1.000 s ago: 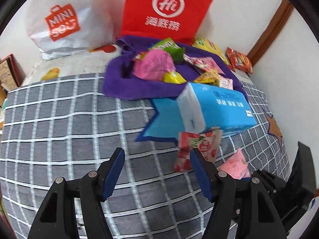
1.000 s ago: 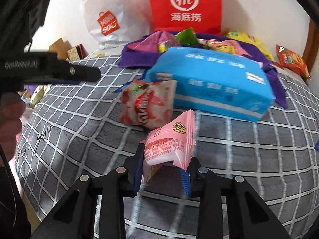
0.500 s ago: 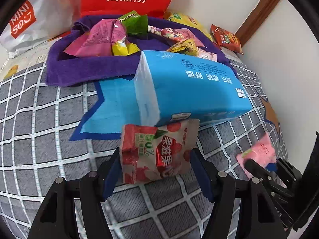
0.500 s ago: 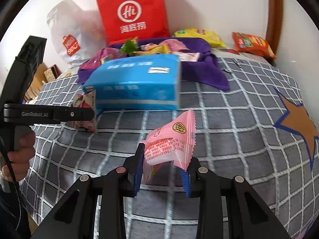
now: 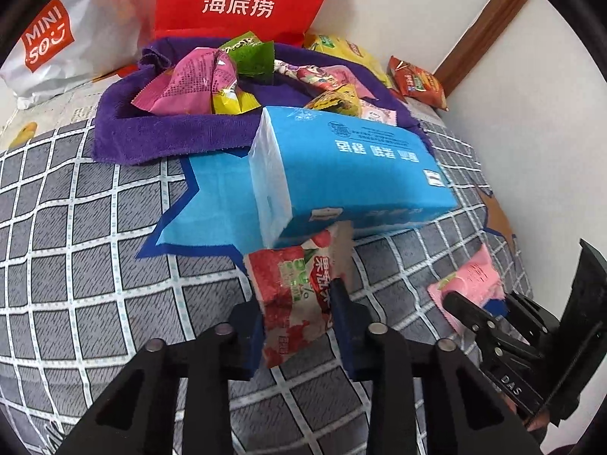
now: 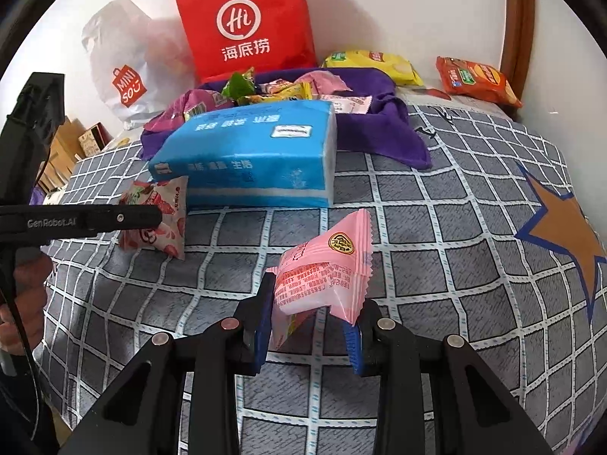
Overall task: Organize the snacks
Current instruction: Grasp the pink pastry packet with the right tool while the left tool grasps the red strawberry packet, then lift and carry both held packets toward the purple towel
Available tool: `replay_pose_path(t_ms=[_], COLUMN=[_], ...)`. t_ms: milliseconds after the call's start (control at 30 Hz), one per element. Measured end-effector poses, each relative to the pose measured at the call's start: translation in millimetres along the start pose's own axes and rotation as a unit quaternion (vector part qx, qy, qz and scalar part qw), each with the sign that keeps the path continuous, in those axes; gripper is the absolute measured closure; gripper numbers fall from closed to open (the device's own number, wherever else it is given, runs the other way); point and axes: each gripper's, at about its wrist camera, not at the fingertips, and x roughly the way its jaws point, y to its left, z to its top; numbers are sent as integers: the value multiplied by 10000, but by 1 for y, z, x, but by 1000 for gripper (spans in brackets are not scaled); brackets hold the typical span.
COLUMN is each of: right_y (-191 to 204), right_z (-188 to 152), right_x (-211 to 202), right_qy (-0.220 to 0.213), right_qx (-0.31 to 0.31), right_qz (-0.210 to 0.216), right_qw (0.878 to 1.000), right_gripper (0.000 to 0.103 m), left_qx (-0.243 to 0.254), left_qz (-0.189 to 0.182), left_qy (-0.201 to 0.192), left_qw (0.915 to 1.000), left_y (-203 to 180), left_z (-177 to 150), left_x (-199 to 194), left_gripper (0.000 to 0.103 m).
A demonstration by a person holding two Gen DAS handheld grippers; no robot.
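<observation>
Left wrist view, purple cloth heaped with snack packets, left gripper just closed on red packet, right gripper clamping pink packet

Two grippers: the left gripper and the right gripper, each with one snack packet between its fingers. One blue tissue pack mid-frame. One purple towel behind it, carrying perhaps seven or eight wrapped snacks, overlapping too much to count surely. Two carrier bags at the top: one red bag, one white bag. Two crisp packets upper right: one yellow packet, one orange packet.
</observation>
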Motion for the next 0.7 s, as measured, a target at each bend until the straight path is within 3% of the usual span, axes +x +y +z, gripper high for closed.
replay_pose_path(t_ms=[200, 700], right_y=[10, 30], right_z=[5, 21], right_x=[-12, -40], right_qy=[-112, -375], right_qx=[-119, -298], right_qz=[-28, -145], right_qw=[9999, 9987], right_gripper=[70, 70], left_qx=[57, 138], left_qz=[-119, -169], left_qy=[-161, -568], left_qw=[9998, 9981], left_y=[-1, -5], left_z=[-6, -7], left_x=[-17, -57], left_gripper=[87, 88])
